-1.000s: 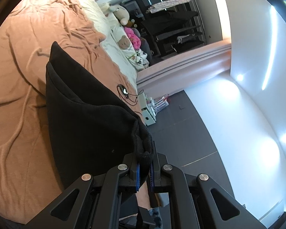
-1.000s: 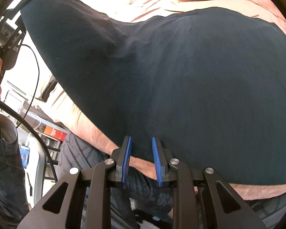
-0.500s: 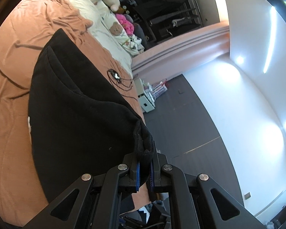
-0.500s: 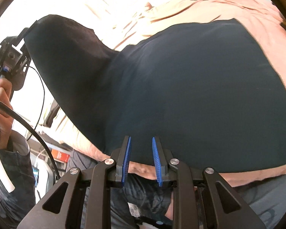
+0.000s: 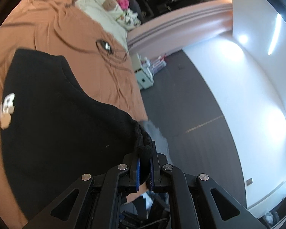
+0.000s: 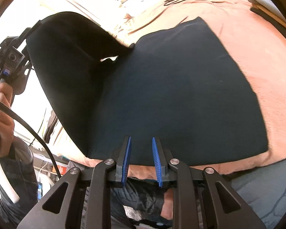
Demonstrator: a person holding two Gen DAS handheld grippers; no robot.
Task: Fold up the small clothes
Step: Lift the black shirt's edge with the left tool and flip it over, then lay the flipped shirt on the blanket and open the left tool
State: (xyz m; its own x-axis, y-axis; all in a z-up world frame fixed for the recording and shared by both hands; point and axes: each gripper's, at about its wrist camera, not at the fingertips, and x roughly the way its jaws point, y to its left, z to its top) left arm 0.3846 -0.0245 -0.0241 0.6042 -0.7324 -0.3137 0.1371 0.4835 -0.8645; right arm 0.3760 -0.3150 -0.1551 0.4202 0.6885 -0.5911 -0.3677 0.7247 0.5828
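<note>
A black garment (image 5: 57, 114) lies spread on the orange bed sheet (image 5: 47, 28), with a small white print (image 5: 6, 106) showing near its left edge. My left gripper (image 5: 144, 152) is shut on a bunched hem corner of it, close to the bed's edge. In the right wrist view the garment (image 6: 181, 95) lies mostly flat, and its left part is lifted into a fold. That fold rises to the left gripper (image 6: 36, 25), which a hand (image 6: 0, 112) holds. My right gripper (image 6: 141, 141) hovers open over the garment's near edge, nothing between its blue pads.
Pillows and plush toys (image 5: 108, 3) sit at the head of the bed. A cable with a small device (image 5: 104, 45) lies on the sheet beyond the garment. Dark floor (image 5: 190, 105) and a small white shelf unit (image 5: 145, 72) are beside the bed. The person's legs (image 6: 139, 196) are below the right gripper.
My left gripper has carried the held corner sideways, and the white print has come into view. In the right wrist view the garment sits farther off, with more sheet around it.
</note>
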